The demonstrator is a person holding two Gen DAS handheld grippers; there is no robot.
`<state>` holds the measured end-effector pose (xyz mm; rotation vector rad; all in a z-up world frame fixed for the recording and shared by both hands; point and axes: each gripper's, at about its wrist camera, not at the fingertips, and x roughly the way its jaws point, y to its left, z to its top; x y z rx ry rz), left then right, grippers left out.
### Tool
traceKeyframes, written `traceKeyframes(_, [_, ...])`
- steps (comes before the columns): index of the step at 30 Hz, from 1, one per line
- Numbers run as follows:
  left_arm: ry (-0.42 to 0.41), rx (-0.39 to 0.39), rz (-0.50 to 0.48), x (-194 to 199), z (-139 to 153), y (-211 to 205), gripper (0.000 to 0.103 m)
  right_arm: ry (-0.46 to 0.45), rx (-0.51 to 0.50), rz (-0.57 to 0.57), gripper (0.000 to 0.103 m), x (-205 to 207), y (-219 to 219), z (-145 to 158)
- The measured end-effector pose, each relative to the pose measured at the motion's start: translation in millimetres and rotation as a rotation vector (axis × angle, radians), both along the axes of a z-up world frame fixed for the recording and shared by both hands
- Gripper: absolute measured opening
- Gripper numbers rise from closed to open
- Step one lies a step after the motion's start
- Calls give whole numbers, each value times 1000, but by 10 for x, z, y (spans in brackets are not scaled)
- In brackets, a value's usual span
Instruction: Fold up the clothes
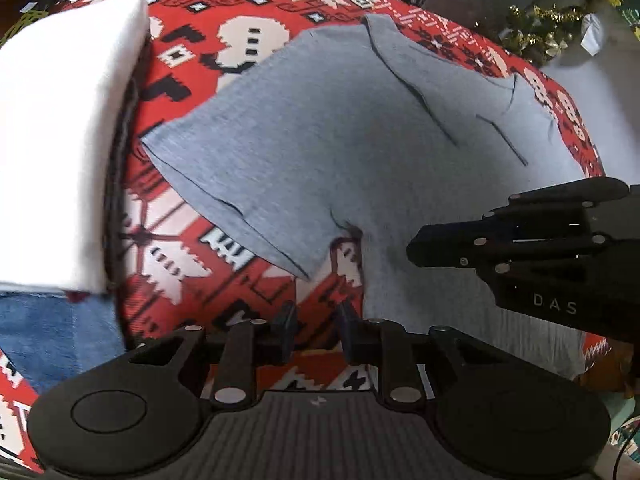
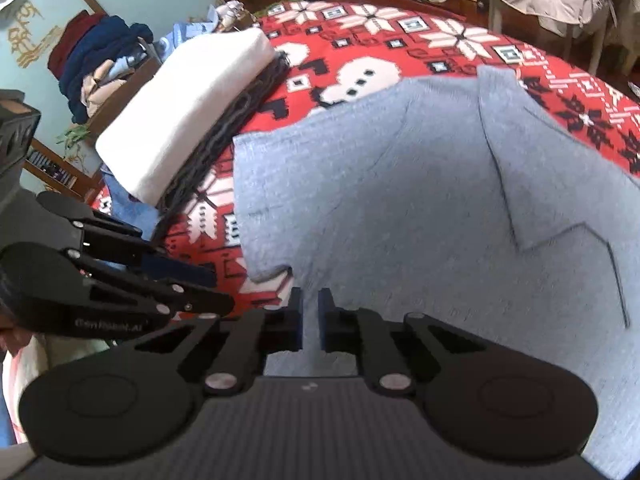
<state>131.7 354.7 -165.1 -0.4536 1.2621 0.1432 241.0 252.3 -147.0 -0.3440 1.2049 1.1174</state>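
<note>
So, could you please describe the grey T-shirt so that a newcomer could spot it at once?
Find the red patterned blanket. Right of the folded white stack lies the grey T-shirt, spread flat. It is the only plain grey, unfolded garment there.

"DAS" stands in pale letters on the right tongs [image 1: 416, 248].

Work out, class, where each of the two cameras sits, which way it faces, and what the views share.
Left wrist: sits behind the left gripper, looking forward over the grey T-shirt; the right gripper enters from the right.
Right wrist: sits behind the right gripper, above the shirt's body; the left gripper enters from the left.
Shared: the shirt, the red patterned blanket and the white folded stack.
</note>
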Motion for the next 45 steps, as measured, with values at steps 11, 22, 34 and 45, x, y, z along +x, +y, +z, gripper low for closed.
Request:
traceKeyframes(11, [-109,-17,-33,28,-44,-127,22,-19,18,-94,8,48,-294,2])
traceKeyframes(22, [-331,7,-40,-352,-140,-185,17,-93,153,-188,9,-160,-1034,-118])
traceKeyframes(34, [-467,-81,104,-834,-3,-294,15,-182,265,-265,9,-853,-1336,6])
traceKeyframes(45, [-481,-170,215,-1208,-220,-192,15,-204,261,-96,10,-1687,-1011,-48])
